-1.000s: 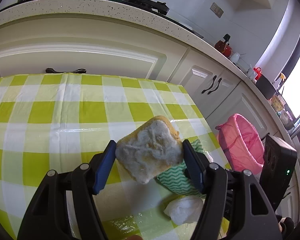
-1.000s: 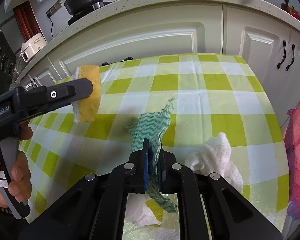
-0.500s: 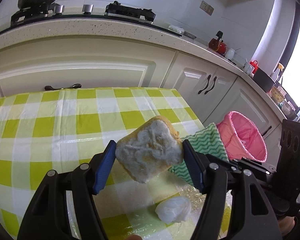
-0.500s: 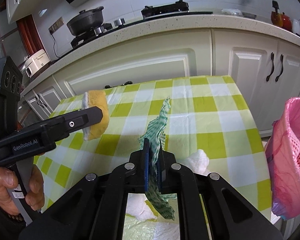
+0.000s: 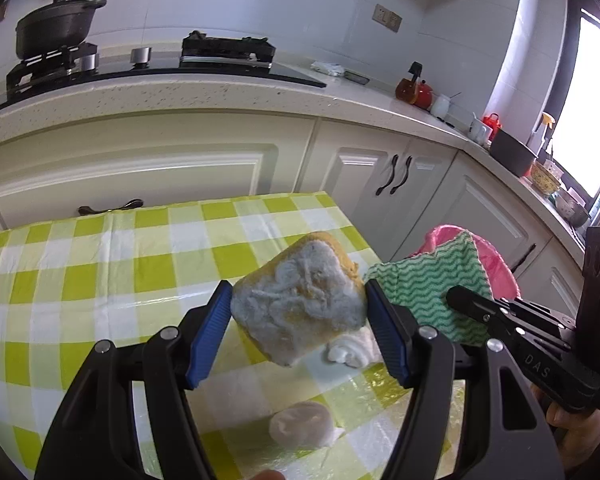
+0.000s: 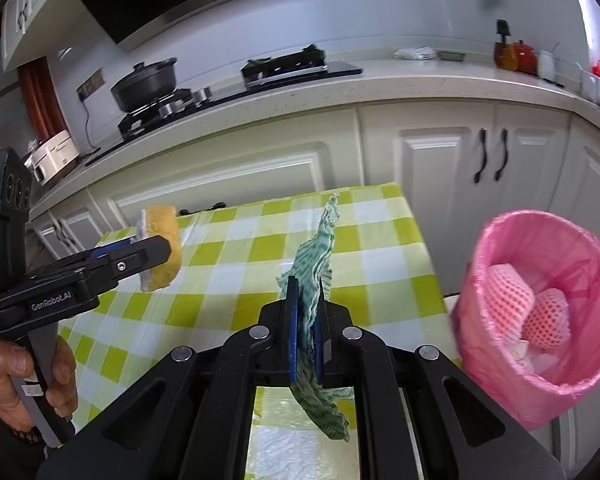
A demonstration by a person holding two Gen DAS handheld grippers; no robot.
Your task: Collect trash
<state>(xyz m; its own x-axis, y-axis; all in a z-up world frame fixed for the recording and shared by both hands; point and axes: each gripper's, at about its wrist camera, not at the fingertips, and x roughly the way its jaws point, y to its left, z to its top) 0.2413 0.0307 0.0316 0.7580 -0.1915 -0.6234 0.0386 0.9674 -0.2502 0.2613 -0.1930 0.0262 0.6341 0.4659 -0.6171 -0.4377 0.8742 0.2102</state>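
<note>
A worn yellow sponge [image 5: 300, 300] with a white scrubbing face sits clamped between the blue pads of my left gripper [image 5: 298, 328], held above the table. From the right wrist view the same sponge [image 6: 162, 248] shows at the left, in the left gripper [image 6: 152, 252]. My right gripper [image 6: 305, 328] is shut on a green-and-white wavy cloth [image 6: 318, 256] that hangs through the jaws. That cloth [image 5: 432, 292] also shows in the left wrist view, in front of the pink bin [image 5: 496, 264]. The pink-lined bin [image 6: 536, 312] stands right of the table and holds pink foam nets [image 6: 508, 300].
The table wears a green-and-white checked cloth [image 5: 100, 280]. Two crumpled white tissues [image 5: 300, 428] [image 5: 352, 350] lie on it near my grippers. White kitchen cabinets [image 6: 440, 168] and a counter with a pot [image 5: 52, 28] and stove run behind. A hand [image 6: 20, 372] grips the left tool.
Both grippers have risen and swung toward the right, away from the table, carrying the sponge and the cloth. The pink bin has come fully into the right wrist view.
</note>
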